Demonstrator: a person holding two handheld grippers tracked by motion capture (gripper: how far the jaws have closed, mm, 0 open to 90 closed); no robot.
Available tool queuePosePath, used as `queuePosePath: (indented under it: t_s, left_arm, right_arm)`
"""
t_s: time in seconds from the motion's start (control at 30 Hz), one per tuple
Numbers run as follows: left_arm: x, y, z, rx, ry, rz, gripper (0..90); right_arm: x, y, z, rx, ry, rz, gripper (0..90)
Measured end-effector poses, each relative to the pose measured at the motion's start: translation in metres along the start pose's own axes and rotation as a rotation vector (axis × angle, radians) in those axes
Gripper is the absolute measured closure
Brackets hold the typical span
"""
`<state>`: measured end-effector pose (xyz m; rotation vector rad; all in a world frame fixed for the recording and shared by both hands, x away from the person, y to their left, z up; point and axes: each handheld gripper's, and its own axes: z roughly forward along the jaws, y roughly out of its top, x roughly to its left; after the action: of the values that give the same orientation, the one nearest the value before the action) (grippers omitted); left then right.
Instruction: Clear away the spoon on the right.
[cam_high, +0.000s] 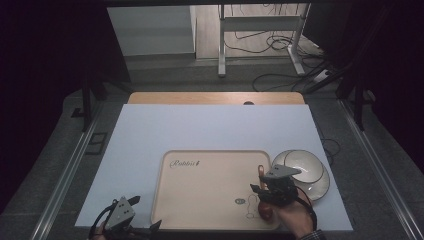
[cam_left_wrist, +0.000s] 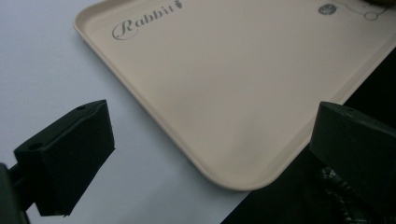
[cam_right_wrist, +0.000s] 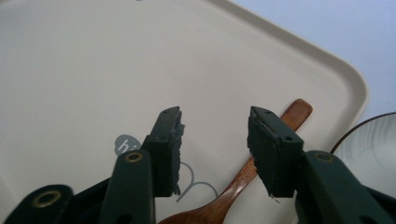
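Left gripper (cam_high: 131, 218): black, with a grey three-cornered plate on top; it rests at the near left corner of the tray. In the left gripper view its blocky matt jaws stand wide apart with nothing between them.
Table cover (cam_high: 150, 135): a smooth, pale blue-white sheet on a wooden tabletop.
Tray (cam_high: 200, 200): beige plastic, rectangular, with round corners and a low raised rim; the surface is smooth and a little shiny.
Writing: "Rabbit" in grey script on the tray, readable in the high view and in the left gripper view. A small grey round mark and thin line drawings stand at the near right part.
Wooden spoon (cam_right_wrist: 243, 175): brown, polished wood with a long handle; it lies on the right part of the tray, the handle end near the rim.
Right gripper (cam_right_wrist: 215, 149): half open above the spoon; the right jaw is over the handle, and the pads do not press it. The right gripper view shows this gap clearly; in the high view the gripper covers most of the spoon.
Bowl (cam_high: 305, 170): white, round, with a dark thin rim, just beside the right edge of the tray.
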<state>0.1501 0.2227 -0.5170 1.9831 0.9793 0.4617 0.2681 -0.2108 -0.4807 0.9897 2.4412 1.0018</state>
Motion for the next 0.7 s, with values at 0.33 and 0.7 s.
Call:
queuePosePath:
  t_s: [0.33, 0.7]
  left_arm:
    - [0.001, -0.004, -0.01, -0.083, 0.003, -0.014, 0.0]
    - [-0.002, -0.006, -0.014, -0.126, 0.007, 0.013, 0.0]
  right_arm:
    - [0.003, -0.001, -0.009, -0.023, -0.009, -0.006, 43.5]
    - [0.006, -0.007, -0.02, -0.062, -0.01, -0.019, 35.4]
